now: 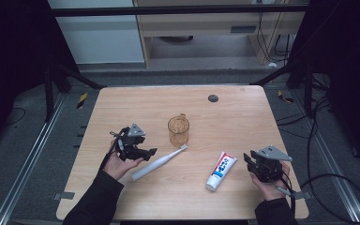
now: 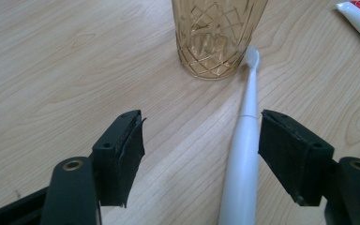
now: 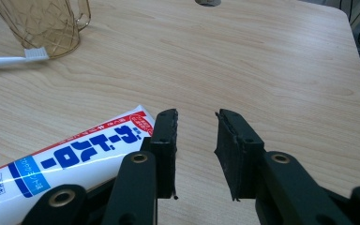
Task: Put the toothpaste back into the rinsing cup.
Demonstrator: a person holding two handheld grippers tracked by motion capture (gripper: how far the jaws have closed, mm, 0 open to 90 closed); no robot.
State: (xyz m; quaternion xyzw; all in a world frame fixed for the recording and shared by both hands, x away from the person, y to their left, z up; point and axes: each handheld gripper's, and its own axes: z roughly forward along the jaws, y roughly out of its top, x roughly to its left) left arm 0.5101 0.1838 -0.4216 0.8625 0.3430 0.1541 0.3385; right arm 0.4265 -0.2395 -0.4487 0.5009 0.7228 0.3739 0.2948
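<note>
Toothbrush (image 1: 158, 161): white, lies flat on the table (image 1: 122, 108), a little left of centre, head pointing up and right, bristles touching or just short of the foot of the amber cup (image 1: 178, 131); contact can't be settled from these views.

Left side. Your left gripper (image 1: 146, 153) sits low at the handle end of the toothbrush. Its own view shows the jaws spread wide with nothing between the pads; the handle (image 2: 242, 164) runs up through the gap, well off centre, close to the right-hand pad (image 2: 290, 150). Risk: if you close from this offset, one pad meets the handle first and pushes it sideways. The handle is round and smooth, so it may roll or skid rather than seat. Any slide forward drives the brush head into the cup, which is light-looking and could shift or tip.

Centre. The cup stands upright, handle on its far side.

Right side. Toothpaste tube (image 1: 221, 170) lies flat, cap end toward you. Your right gripper (image 1: 249, 165) rests just right of it, jaws partly open, holding nothing. In the right gripper view the tube (image 3: 65, 161) lies beside the left jaw, outside the gap. Risk: a drift leftward would nudge the tube.
</note>
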